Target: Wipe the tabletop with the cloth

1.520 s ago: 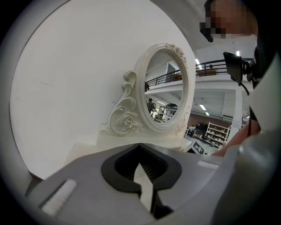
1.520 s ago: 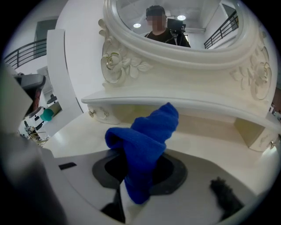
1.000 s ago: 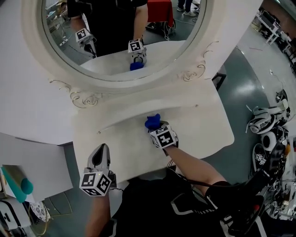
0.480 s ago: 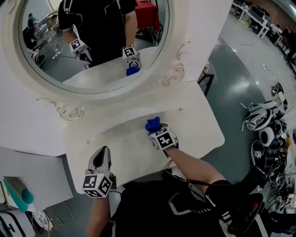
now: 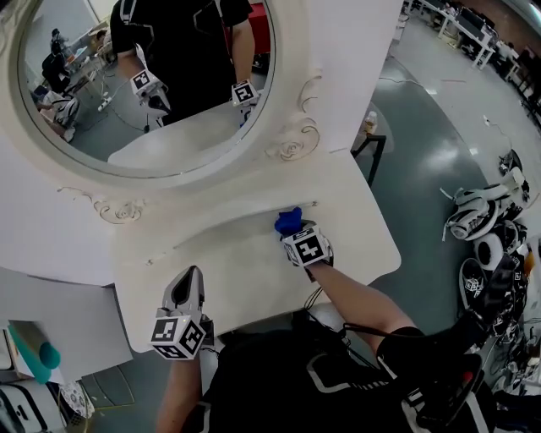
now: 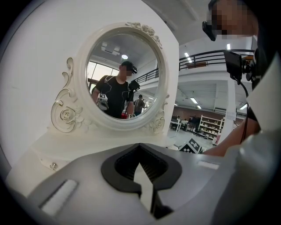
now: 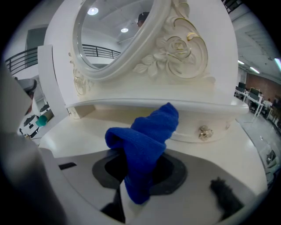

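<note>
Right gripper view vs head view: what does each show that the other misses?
Only the right gripper view: the right tool's jaws shut on the blue cloth; ceiling lights reflected in the mirror. Only the head view: the left tool at the tabletop's near edge, the person's reflection, gear on the floor. Both: cloth, white tabletop, carved mirror frame.

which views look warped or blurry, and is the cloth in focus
Left gripper view: strong fisheye, black corners, the mirror frame bowed, a mosaic patch top right. Right gripper view: same fisheye; the blue cloth is reasonably sharp. Head view: milder bending at the edges, pale glare on the floor.
</note>
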The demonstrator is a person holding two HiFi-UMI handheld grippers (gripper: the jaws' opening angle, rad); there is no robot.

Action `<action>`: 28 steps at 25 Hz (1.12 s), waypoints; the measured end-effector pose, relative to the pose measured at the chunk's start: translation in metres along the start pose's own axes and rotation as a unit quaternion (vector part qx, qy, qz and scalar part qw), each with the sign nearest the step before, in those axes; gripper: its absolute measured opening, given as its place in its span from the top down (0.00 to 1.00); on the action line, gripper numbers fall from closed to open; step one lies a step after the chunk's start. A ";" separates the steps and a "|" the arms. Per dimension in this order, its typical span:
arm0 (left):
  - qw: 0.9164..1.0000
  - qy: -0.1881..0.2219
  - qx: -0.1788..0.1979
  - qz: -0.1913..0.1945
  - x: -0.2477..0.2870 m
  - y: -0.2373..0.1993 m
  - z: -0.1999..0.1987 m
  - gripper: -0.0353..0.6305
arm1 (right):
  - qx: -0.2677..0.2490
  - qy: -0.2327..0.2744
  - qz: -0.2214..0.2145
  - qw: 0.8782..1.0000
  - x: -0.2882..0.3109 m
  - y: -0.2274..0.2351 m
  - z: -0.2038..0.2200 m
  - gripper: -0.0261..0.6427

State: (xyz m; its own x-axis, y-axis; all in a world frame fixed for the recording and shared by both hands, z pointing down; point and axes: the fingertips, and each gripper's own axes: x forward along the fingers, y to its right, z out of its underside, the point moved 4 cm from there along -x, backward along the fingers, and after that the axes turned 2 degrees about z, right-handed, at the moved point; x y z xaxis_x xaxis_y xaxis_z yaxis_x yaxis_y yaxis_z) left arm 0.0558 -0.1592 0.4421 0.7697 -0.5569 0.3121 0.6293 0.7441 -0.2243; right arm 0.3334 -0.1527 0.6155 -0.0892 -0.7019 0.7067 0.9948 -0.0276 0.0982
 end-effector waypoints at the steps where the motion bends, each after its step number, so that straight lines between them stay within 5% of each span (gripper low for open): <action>1: 1.000 0.000 0.001 0.001 0.002 0.005 0.000 0.94 | 0.001 0.001 0.002 1.000 -0.002 0.007 0.001 0.78; 28: 0.999 -0.014 0.014 0.026 0.059 0.098 -0.001 0.93 | 0.055 0.008 0.118 0.991 -0.083 0.217 0.054 0.78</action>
State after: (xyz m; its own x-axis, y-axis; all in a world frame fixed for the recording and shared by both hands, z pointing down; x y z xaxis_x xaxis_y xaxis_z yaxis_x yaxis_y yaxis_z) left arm 0.1632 -0.1194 0.4380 0.7973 -0.5079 0.3262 0.5858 0.7814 -0.2153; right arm 0.5540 -0.0621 0.6158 0.1477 -0.6910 0.7076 0.9762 0.2168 0.0079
